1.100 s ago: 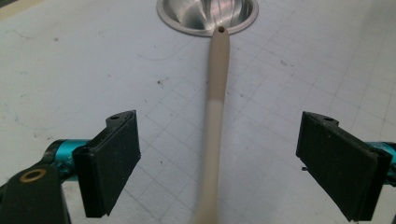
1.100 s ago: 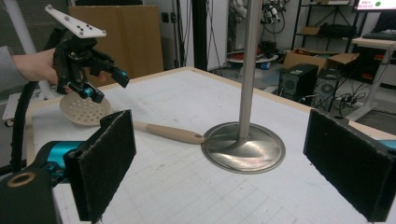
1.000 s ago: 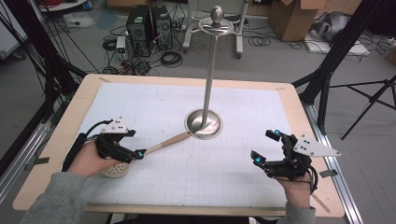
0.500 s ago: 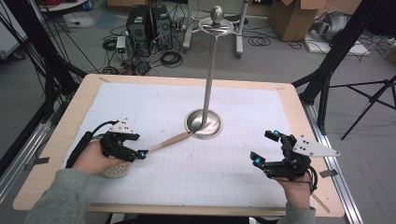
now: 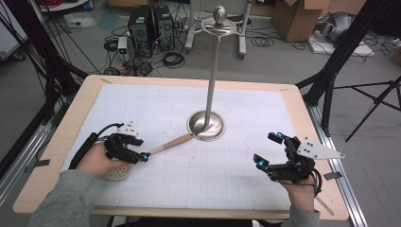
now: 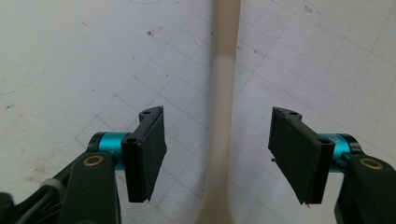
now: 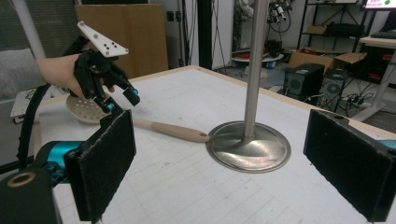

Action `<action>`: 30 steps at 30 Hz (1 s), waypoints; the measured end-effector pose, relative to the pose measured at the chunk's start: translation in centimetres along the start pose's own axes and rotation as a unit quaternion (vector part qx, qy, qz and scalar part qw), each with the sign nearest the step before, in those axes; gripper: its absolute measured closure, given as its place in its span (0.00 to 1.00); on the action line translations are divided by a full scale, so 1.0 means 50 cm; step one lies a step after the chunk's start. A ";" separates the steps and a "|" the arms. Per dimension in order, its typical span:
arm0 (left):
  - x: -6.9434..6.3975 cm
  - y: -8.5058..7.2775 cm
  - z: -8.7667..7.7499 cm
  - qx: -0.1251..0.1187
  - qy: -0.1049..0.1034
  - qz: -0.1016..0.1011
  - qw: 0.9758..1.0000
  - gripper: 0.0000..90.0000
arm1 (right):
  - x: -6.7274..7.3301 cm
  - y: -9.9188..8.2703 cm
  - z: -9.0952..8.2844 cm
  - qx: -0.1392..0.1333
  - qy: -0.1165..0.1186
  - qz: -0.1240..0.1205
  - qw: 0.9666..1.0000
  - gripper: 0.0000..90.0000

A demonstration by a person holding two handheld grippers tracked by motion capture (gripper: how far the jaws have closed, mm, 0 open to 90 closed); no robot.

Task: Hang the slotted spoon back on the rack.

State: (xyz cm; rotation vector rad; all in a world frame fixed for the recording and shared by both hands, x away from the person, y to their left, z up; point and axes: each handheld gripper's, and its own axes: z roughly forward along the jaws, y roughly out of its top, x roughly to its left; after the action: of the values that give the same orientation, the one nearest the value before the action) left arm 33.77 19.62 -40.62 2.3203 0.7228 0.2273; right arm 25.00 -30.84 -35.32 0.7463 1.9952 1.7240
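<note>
**Left tool closing in on the skimmer handle**

A beige slotted spoon (image 5: 142, 158) lies on the surface (image 5: 189, 99), its perforated bowl at the near left under the person's left hand and its handle running right and away until the tip touches the round base of the metal stand (image 5: 206, 125) in the middle. The left tool (image 5: 142, 157) straddles that handle just past the bowl. Its jaws have just been closing, yet in the left gripper view they stand apart on either side of the handle (image 6: 223, 116), with bare grid paper showing between each pad and the handle, so nothing is clamped yet.

The right tool (image 5: 267, 150) hovers at the near right, well apart from the spoon, its jaws wide apart and empty.

The step in hand looks like the grasp of the spoon's handle. The next move likely calls for the left jaws to close fully on the handle, centred, before any lift, and then for care that the far tip clears the stand's base.
</note>
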 end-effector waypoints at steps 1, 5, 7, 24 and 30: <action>0.000 0.000 0.001 0.001 0.002 -0.002 1.000 0.42 | 0.000 0.000 0.000 -0.003 -0.003 0.000 1.000 0.09; 0.002 0.000 0.005 0.010 0.002 0.000 1.000 0.49 | -0.001 0.000 -0.003 -0.005 -0.002 0.002 1.000 0.09; 0.001 0.000 0.008 0.013 0.002 -0.003 1.000 0.50 | -0.001 0.000 -0.003 -0.005 -0.003 0.000 1.000 0.09; -0.003 -0.001 0.029 0.045 0.005 0.006 0.999 0.65 | 0.001 0.001 -0.002 -0.002 0.003 -0.001 1.000 0.09; -0.002 -0.002 0.034 0.058 0.007 0.008 0.998 0.70 | 0.001 0.001 -0.002 -0.002 0.004 -0.002 1.000 0.09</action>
State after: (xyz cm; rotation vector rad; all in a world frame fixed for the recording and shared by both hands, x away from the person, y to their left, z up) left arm 34.21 18.67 -41.95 2.4385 0.7416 0.2137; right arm 24.92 -30.88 -35.26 0.7360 1.9970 1.7304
